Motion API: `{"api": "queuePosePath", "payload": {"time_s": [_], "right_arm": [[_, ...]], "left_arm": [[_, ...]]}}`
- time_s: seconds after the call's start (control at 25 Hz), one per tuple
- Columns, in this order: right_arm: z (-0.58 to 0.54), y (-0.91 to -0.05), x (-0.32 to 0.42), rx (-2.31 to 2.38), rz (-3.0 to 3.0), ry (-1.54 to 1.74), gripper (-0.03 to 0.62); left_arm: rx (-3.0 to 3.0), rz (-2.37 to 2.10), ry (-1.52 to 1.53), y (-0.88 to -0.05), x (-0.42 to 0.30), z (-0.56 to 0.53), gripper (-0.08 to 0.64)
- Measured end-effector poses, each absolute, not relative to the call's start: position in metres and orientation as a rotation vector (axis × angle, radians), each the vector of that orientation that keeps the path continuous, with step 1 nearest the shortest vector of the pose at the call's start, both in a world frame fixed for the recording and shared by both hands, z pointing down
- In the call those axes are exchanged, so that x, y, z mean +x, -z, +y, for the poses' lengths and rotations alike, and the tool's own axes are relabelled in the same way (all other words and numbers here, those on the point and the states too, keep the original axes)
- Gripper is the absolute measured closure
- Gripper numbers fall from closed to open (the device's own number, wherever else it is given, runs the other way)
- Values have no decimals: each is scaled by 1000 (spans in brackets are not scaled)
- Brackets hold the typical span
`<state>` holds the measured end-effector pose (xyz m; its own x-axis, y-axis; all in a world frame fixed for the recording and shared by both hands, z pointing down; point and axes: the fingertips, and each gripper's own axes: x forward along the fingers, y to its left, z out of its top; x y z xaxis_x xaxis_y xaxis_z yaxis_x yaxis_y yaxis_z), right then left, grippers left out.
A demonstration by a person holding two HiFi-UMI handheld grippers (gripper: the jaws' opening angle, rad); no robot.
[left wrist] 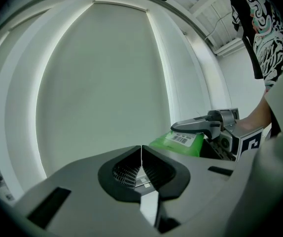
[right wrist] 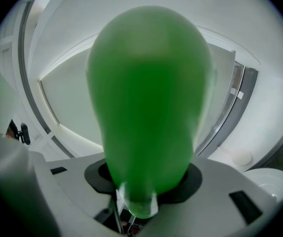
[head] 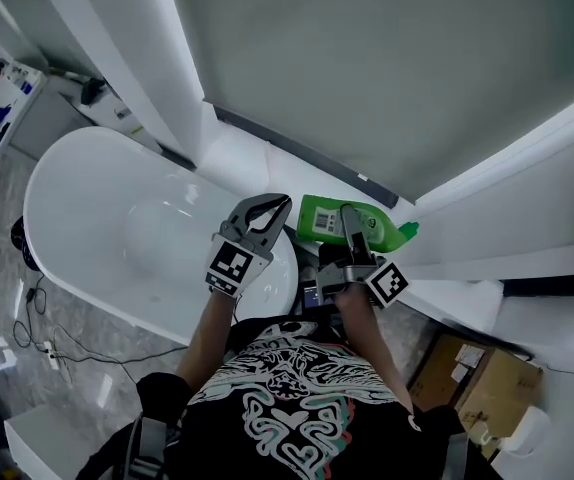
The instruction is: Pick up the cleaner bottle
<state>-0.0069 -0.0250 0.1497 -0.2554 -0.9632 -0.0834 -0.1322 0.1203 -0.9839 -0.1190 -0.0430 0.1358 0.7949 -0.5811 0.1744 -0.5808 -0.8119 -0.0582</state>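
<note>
Bottle [right wrist: 146, 107], blurred, blocks most of right tool's [head: 352, 220] view, apparently clamped.

I count one bottle [head: 319, 211], one tub [head: 67, 168] and one box [head: 477, 378]. Grippers, two: left gripper [head: 279, 204], right gripper [head: 351, 218].

The head view looks steeply down from above the person's chest. It takes in the white bathtub [head: 77, 168], the left gripper [head: 279, 206], the right gripper [head: 352, 226] and the green cleaner bottle [head: 329, 218] below. The left gripper view sits just behind its own jaws and faces a pale wall panel [left wrist: 97, 83]. At its right edge it shares the cleaner bottle and right gripper with the head view. The right gripper view looks along its jaws, so near the cleaner bottle that green fills the middle.
</note>
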Motion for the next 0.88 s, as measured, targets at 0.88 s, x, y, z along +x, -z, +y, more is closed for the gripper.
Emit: {"api": "queuePosePath", "payload": {"time_s": [0.88], "right_arm": [[-19, -143, -7, -1087, 1538, 1210, 385]], "left_arm": [[-2955, 924, 281, -128, -113, -34, 538]]}}
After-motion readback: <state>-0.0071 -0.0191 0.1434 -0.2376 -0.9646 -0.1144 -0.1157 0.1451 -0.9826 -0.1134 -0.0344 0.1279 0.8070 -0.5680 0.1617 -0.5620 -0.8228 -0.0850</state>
